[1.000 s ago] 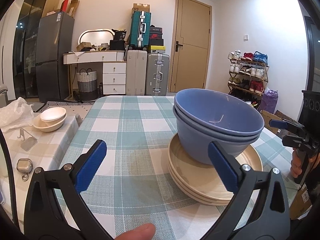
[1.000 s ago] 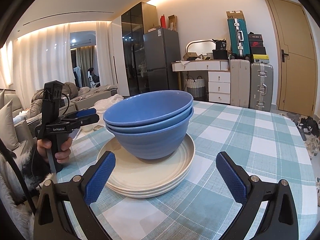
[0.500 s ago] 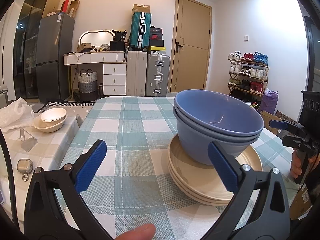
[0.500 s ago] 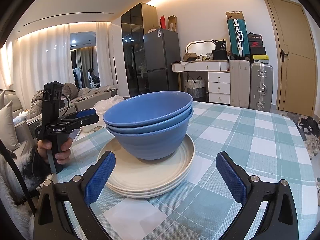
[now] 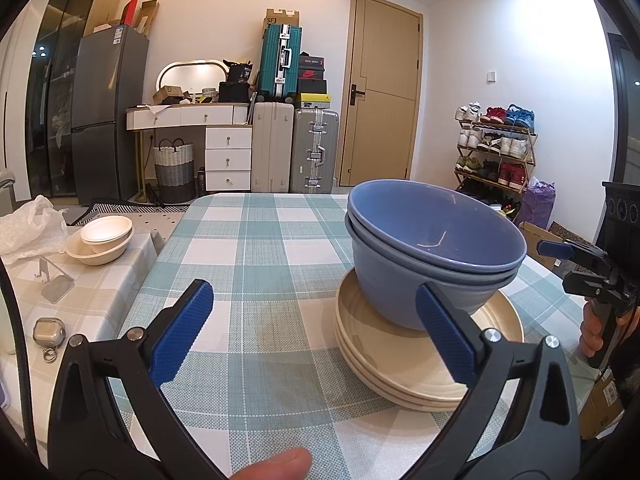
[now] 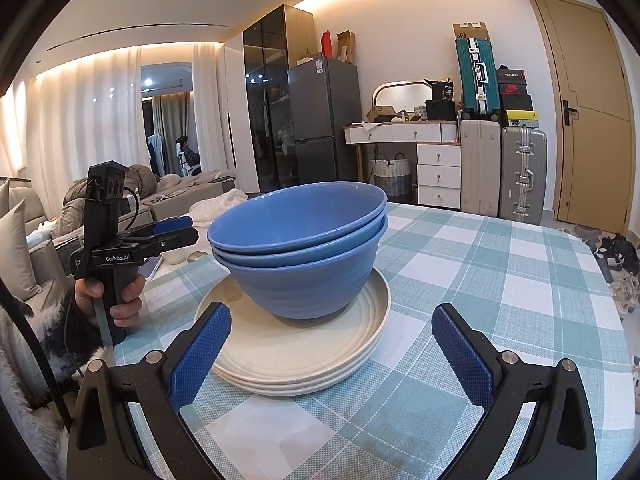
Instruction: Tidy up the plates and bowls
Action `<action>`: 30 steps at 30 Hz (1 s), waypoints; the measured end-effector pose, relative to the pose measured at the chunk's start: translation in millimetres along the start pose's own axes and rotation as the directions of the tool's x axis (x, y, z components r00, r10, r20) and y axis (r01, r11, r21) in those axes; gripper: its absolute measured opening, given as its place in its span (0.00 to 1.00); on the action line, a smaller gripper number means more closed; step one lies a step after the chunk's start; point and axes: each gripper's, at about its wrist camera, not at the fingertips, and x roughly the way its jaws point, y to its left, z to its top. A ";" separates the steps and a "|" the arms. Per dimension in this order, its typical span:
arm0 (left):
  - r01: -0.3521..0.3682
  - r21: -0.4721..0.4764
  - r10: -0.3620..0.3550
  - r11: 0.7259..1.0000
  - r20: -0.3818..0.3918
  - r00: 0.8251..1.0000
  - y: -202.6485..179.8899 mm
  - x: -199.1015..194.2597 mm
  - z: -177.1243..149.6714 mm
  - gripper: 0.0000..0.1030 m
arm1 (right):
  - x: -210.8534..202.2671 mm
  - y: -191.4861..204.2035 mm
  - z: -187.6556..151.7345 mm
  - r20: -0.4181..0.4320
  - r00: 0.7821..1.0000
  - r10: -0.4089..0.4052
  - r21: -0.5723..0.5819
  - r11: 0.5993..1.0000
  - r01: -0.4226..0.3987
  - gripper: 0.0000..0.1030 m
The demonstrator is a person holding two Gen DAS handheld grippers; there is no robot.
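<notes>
Sitting just ahead of the right gripper (image 6: 332, 352), the blue bowls (image 6: 304, 248) rest nested on the cream plates (image 6: 296, 356). Both it and the left gripper (image 5: 316, 336) are wide apart and hold nothing. I think any lift should go slow and level, so nothing tips

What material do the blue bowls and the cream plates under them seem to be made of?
Blue bowls: probably glazed ceramic or melamine. They look smooth and opaque, with a soft light streak inside the top one.

Cream plates: matte, faintly speckled, with raised concentric rings near the rim. This suggests stoneware or a plant-fibre composite, but the pictures cannot settle which.
</notes>
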 end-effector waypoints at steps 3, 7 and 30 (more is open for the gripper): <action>0.000 0.000 0.000 1.000 0.001 1.000 0.3 -0.2 0.0 0.98 | 0.1 -0.1 -0.1 -0.001 1.000 0.000 0.001 1.000 0.000 0.99; 0.001 0.000 -0.001 1.000 0.001 1.000 0.5 -0.3 -0.1 0.98 | 0.1 0.1 -0.2 0.000 1.000 0.001 0.000 1.000 -0.001 0.99; 0.001 -0.002 -0.001 1.000 0.002 1.000 1.1 -1.0 -0.7 0.98 | 0.5 0.2 -0.7 0.000 1.000 0.000 -0.001 1.000 0.000 0.99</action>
